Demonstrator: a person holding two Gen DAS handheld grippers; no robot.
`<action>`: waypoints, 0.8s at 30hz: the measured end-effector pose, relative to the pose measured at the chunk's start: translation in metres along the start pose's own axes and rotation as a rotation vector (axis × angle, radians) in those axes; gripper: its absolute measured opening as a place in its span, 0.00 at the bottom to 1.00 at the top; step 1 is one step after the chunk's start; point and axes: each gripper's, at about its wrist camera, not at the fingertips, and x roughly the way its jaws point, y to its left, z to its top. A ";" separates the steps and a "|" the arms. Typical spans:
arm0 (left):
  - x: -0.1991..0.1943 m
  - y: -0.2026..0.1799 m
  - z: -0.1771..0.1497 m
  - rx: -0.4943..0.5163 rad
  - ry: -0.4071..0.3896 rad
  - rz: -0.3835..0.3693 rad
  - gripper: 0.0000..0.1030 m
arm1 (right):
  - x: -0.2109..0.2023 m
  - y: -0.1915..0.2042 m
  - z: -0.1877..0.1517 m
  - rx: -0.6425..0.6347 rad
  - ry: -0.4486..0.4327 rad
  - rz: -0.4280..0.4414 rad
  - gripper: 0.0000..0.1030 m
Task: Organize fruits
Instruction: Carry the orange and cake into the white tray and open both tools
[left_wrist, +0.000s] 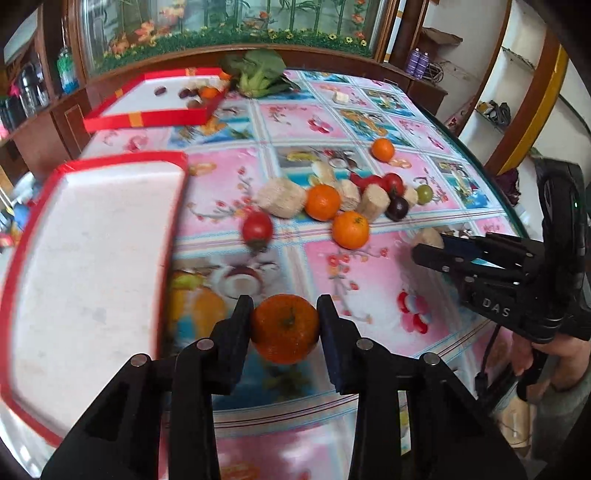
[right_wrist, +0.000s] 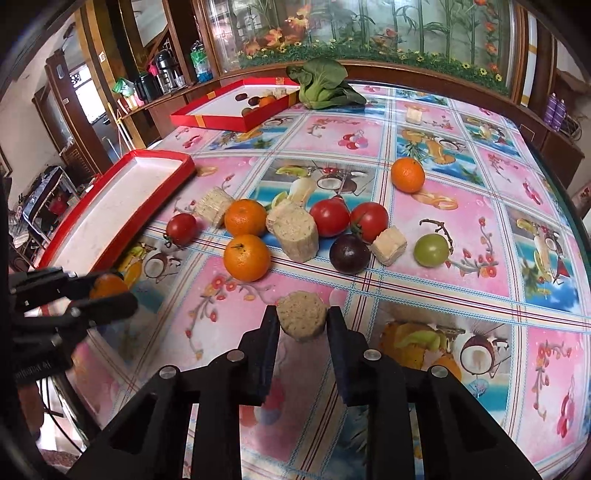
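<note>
Both my grippers are loaded, and the near red tray is the landmark for the next move.

My left gripper (left_wrist: 284, 325) is clamped on an orange (left_wrist: 285, 328), both pads pressed against its sides, stem end facing the camera. The near red tray (left_wrist: 92, 258) lies just to the left of this fruit, its long side running away from me, so my left hand is much the nearer one to it. My right gripper (right_wrist: 303, 325) is closed on a pale cut cane piece (right_wrist: 302, 319), gripped across its round body with the cut face upward; it sits well to the right of that tray. The loose fruit heap (right_wrist: 295, 229) lies beyond both grippers, to the right of the tray's far end. I judge the orange goes in first, with a short carry to the left.
</note>
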 end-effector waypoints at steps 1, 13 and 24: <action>-0.005 0.007 0.003 -0.001 -0.001 0.005 0.32 | -0.002 0.002 0.000 -0.004 -0.004 0.004 0.26; -0.017 0.056 0.022 -0.031 0.090 -0.098 0.32 | -0.010 0.035 0.012 -0.034 0.026 0.187 0.26; 0.008 0.115 -0.004 -0.113 0.157 -0.079 0.32 | 0.016 0.106 0.093 -0.185 0.049 0.258 0.26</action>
